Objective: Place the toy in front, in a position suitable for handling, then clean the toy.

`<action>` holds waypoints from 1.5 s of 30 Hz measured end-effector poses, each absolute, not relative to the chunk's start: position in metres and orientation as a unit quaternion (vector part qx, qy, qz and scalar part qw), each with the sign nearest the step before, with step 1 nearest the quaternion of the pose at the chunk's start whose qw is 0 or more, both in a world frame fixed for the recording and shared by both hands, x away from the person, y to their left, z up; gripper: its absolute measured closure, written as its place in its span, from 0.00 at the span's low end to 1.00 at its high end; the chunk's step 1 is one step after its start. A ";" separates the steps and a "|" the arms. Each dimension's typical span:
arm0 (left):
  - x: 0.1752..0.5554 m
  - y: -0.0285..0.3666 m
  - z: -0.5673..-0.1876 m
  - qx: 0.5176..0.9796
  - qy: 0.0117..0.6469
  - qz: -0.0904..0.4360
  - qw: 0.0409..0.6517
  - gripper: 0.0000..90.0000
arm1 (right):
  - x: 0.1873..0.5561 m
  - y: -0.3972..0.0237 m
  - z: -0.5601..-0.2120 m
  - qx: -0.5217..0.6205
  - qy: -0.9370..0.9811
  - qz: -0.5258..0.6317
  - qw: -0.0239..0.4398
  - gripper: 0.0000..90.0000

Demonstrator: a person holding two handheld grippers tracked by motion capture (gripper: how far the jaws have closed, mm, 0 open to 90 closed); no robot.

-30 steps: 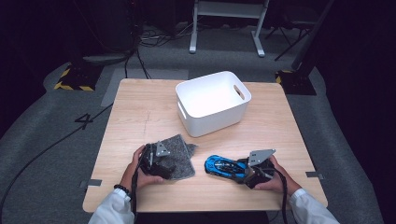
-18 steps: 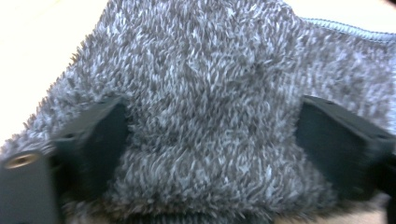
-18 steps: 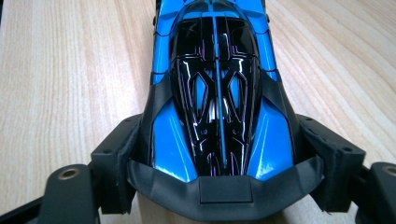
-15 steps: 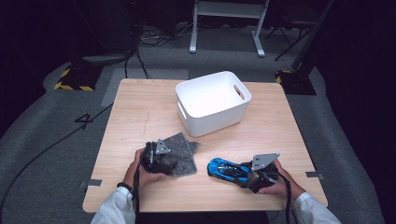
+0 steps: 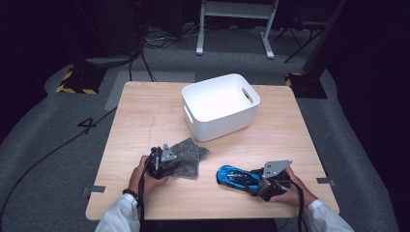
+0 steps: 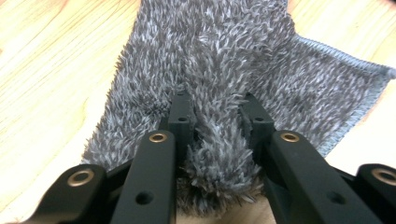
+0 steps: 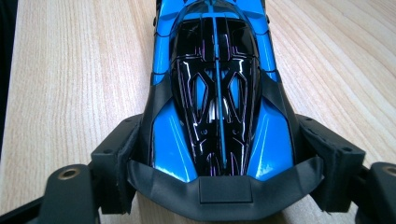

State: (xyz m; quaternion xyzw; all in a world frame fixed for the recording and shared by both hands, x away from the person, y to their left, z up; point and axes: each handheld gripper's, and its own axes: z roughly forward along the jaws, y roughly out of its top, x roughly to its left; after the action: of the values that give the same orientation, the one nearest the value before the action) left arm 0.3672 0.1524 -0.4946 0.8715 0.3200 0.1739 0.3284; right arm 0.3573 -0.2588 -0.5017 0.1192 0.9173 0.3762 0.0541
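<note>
Two grips set: left gripper point(image 5: 170, 164), jaws just closed, now pinches a fold of grey cloth point(image 5: 189, 157) in front of the white bin point(image 5: 220, 105), right gripper point(image 5: 261, 180) clamps the blue toy car point(image 5: 238, 177) tail beside the cloth, both likely ready to lift.

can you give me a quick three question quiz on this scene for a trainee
1. What does the left gripper pinch?
2. True or false: the blue toy car lies inside the white bin.
3. The right gripper grips the car at: A) its rear end B) a wheel C) nothing.

Key: 1. A fold of the grey fluffy cloth, on which its jaws have just closed. 2. False, it rests on the table. 3. A.
</note>
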 end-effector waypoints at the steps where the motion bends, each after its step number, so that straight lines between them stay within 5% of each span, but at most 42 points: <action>1: 0.367 0.153 -0.494 0.871 0.319 0.169 0.333 0.81 | 0.358 -0.259 -0.502 0.118 0.917 0.376 0.054 0.27; 18: 0.348 0.114 -0.464 0.868 0.227 0.115 0.427 0.82 | 0.365 -0.250 -0.504 0.106 0.913 0.391 0.047 0.28; 45: 0.344 0.019 -0.472 0.900 0.111 0.062 0.416 0.81 | 0.360 -0.230 -0.504 0.084 0.915 0.392 0.035 0.28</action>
State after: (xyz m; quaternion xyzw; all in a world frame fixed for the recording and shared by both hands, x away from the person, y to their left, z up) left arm 0.3438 0.0185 -0.4718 0.9005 0.1106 0.0616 0.4161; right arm 0.3596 -0.2297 -0.5039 0.0845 0.9153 0.3922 0.0354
